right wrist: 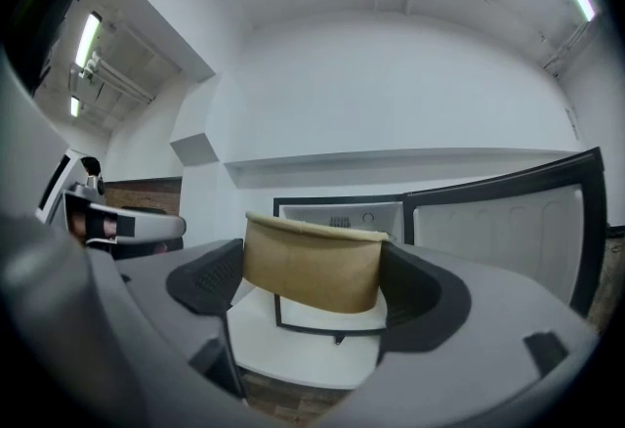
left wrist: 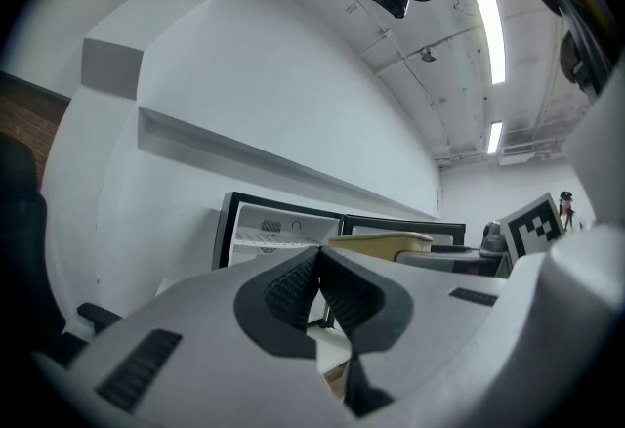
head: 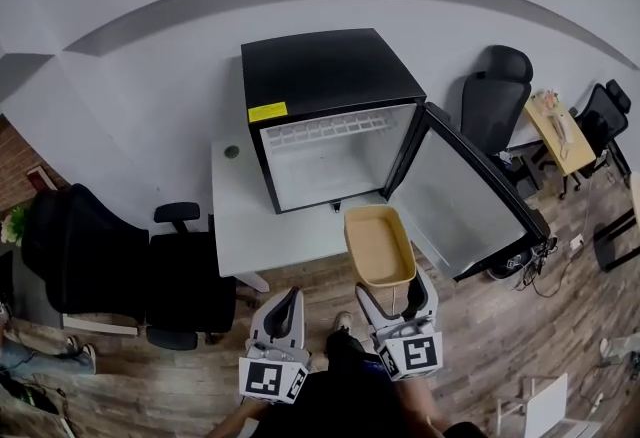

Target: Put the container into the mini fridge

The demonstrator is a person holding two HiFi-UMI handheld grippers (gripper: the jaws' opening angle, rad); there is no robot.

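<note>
R gripper (right wrist: 311, 281) is clamped on the near end of the tan, tray-like container (head: 379, 244), w/ one jaw on each side wall. The container sticks out ahead of the jaws, open side up and approx level. It hangs in the air in front of the black mini fridge (head: 330, 86), over the front edge of the white table (head: 240, 226) the fridge stands on, so it's not inside the cabinet. The fridge door (head: 470, 201) is swung wide to the right, and the white interior looks bare, w/ a small freezer shelf across the top. L gripper (left wrist: 318, 270) has its pads pressed together w/ nothing btw them, and it's held low beside the R one, doing no work. Judging by this, the step in hand is the carry to the opening. Next move prob calls for pushing the container fwd and a bit left to line up w/ the opening. It must stay level, pass under the freezer shelf and clear the door's inner edge. Then it goes down on the cabinet floor before the jaws let go. Grip is at one end only, so the far end may sag.
</note>
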